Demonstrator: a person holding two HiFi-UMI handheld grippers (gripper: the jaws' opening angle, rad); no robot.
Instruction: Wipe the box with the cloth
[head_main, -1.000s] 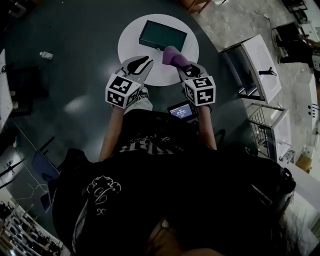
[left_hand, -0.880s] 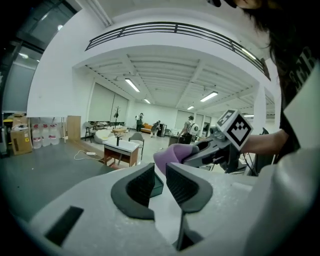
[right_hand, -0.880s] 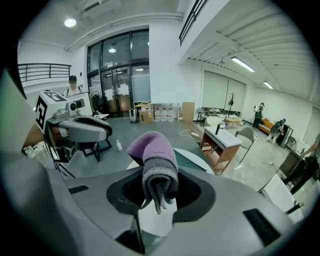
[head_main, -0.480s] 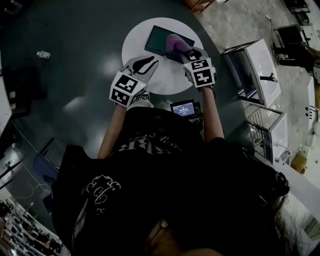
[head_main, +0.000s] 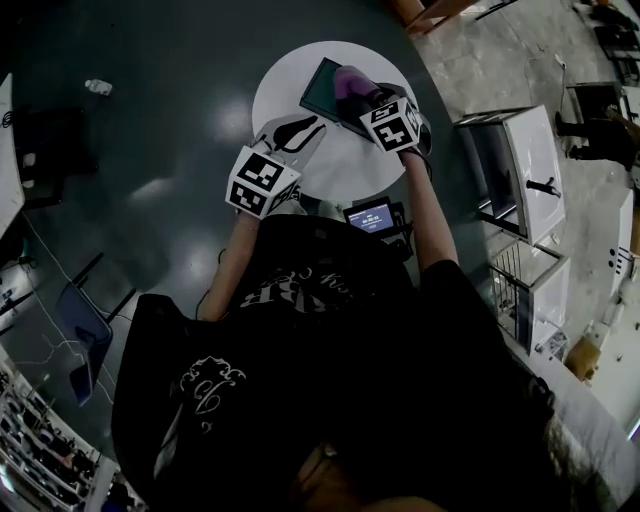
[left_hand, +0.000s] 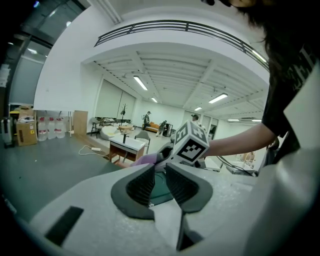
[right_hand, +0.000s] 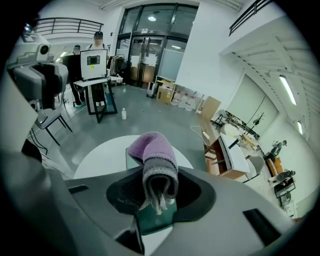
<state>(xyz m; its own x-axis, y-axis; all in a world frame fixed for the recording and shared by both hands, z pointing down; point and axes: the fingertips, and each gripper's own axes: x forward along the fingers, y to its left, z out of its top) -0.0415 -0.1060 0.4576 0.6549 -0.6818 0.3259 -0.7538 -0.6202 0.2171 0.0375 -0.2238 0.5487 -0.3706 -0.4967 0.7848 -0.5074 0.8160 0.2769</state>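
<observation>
A dark green flat box (head_main: 326, 88) lies at the far side of a round white table (head_main: 340, 160). My right gripper (head_main: 365, 98) is shut on a folded purple and grey cloth (head_main: 352, 80), and the cloth hangs over the box's right part. In the right gripper view the cloth (right_hand: 152, 150) sticks out of the right gripper (right_hand: 159, 187), with the box (right_hand: 155, 217) below it. My left gripper (head_main: 312, 125) hovers over the table's near left, short of the box. In its own view the left gripper (left_hand: 160, 172) is shut with nothing in it.
A small lit screen (head_main: 372, 216) sits just below the table near the person's body. White desks (head_main: 520, 160) stand to the right. A bottle (head_main: 98, 87) lies on the dark floor at the left. A monitor on a stand (right_hand: 94, 60) is farther off.
The right gripper carried the cloth forward from the table's near part onto the box. The left gripper stayed near the table's front left.
</observation>
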